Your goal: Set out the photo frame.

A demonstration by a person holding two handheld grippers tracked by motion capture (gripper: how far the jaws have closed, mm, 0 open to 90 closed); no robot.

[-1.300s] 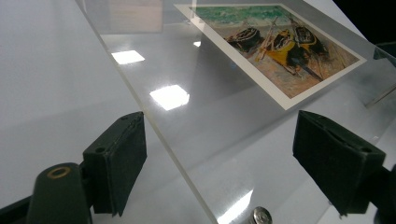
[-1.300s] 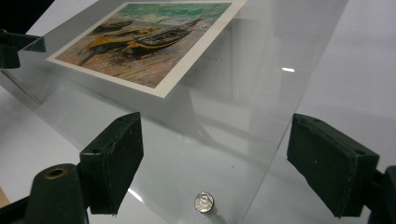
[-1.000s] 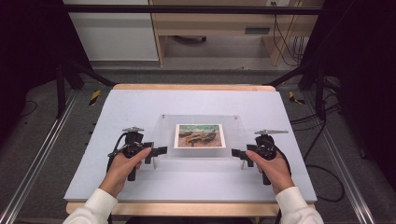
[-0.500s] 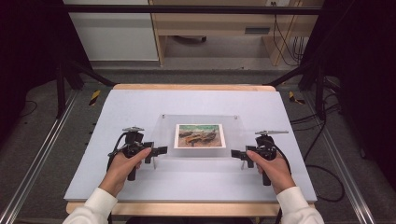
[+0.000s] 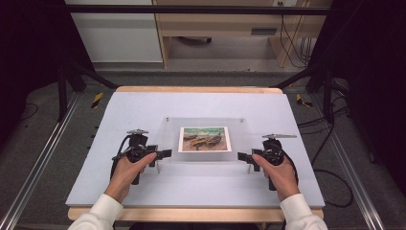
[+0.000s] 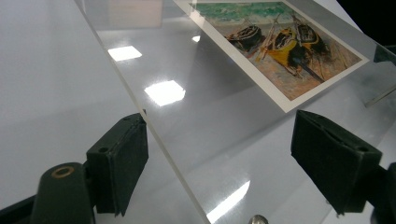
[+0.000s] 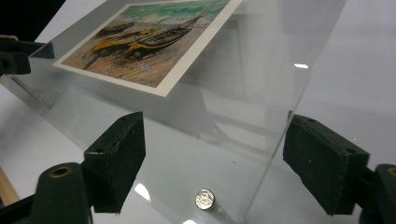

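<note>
Two hand-held black two-jaw grippers flank a clear rectangular acrylic panel [image 5: 206, 141] lying near the middle of a pale grey tabletop [image 5: 201, 191]. Left gripper [image 5: 165, 154]: jaws spread, the panel's edge between them, its pads not pressing on it. Right gripper [image 5: 242, 156]: jaws just narrowed a little, likewise straddling the opposite edge unclamped, beside a small silver round standoff cap [image 7: 205, 199]. Farther in, a white-bordered print of beached boats [image 5: 204, 138] sits at the panel's centre.

The clear plastic sheet [image 6: 196, 140] is glossy, mirroring ceiling lights; the picture [image 5: 204, 139] looks like matt paper; the stud [image 7: 205, 199] is shiny metal; the table [image 5: 143, 103] is smooth, matt.
</note>
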